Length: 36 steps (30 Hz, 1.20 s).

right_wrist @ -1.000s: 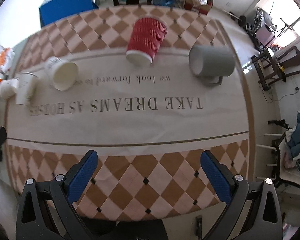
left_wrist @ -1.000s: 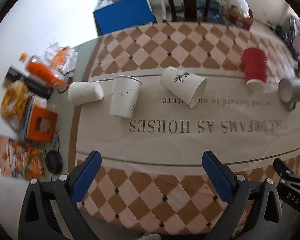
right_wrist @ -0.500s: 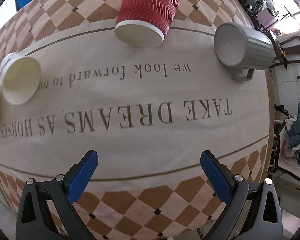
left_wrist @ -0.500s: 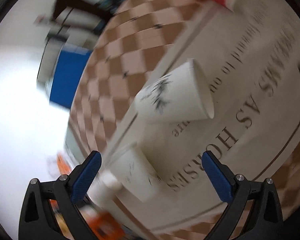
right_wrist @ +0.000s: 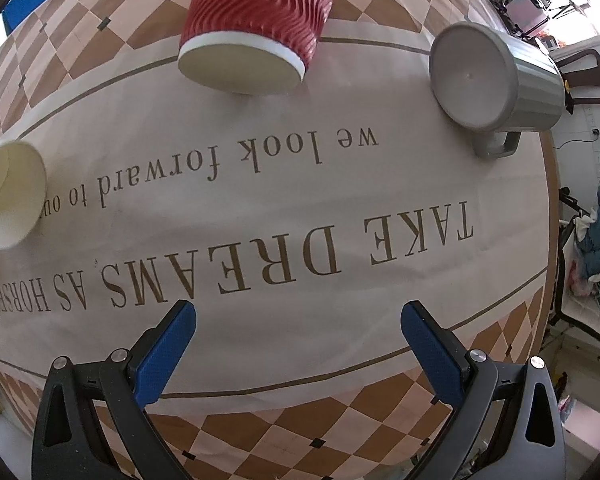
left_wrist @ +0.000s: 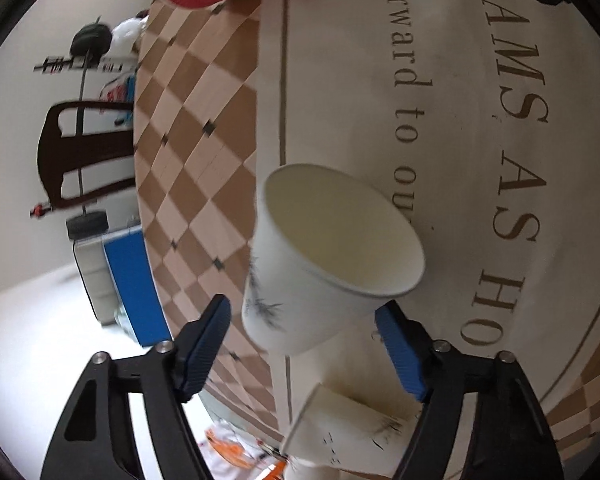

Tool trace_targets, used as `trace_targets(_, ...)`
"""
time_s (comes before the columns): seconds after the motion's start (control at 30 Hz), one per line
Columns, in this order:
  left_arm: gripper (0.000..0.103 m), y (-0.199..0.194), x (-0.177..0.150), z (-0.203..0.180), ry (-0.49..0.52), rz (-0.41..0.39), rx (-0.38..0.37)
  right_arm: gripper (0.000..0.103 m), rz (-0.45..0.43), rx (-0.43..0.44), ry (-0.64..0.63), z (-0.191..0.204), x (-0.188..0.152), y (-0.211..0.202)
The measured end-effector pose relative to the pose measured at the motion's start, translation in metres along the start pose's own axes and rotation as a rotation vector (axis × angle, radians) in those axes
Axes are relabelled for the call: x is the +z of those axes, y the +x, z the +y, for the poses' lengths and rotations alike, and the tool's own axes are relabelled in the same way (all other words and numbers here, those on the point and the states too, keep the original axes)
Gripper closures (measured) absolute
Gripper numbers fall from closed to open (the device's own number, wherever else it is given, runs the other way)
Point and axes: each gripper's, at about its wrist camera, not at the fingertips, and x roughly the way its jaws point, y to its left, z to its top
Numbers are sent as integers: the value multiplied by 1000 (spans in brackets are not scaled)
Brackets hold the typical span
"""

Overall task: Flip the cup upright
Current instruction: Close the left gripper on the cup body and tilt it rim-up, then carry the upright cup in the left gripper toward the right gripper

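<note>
Beyond my table point(right_wrist: 500, 240) there's a dark chair point(left_wrist: 80, 152), a blue box point(left_wrist: 134, 280), white floor, and bright window light.

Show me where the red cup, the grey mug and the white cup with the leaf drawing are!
red cup point(right_wrist: 260, 12), right wrist view, on its wavy side wall.
grey mug point(right_wrist: 472, 76), right wrist view, on its flat round bottom.
white cup with the leaf drawing point(left_wrist: 284, 296), left wrist view, on its outer side.
</note>
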Motion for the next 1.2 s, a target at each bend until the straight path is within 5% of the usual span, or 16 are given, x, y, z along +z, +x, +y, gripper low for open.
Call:
trace_targets(0.3, 46, 9, 7, 1, 3, -28, 44, 0, 6, -24, 19, -11, -8, 7)
trace_targets(0.63, 46, -7, -10, 5, -266, -18, -16, 0, 12, -61, 60, -18, -24, 13)
trace_targets(0.9, 46, -52, -36, 4, -651, 43, -200, 0, -5, -35, 44, -25, -43, 7)
trace_targets(1.2, 46, -80, -51, -23, -1137, 144, -572, 0, -24, 12, -48, -48, -67, 7)
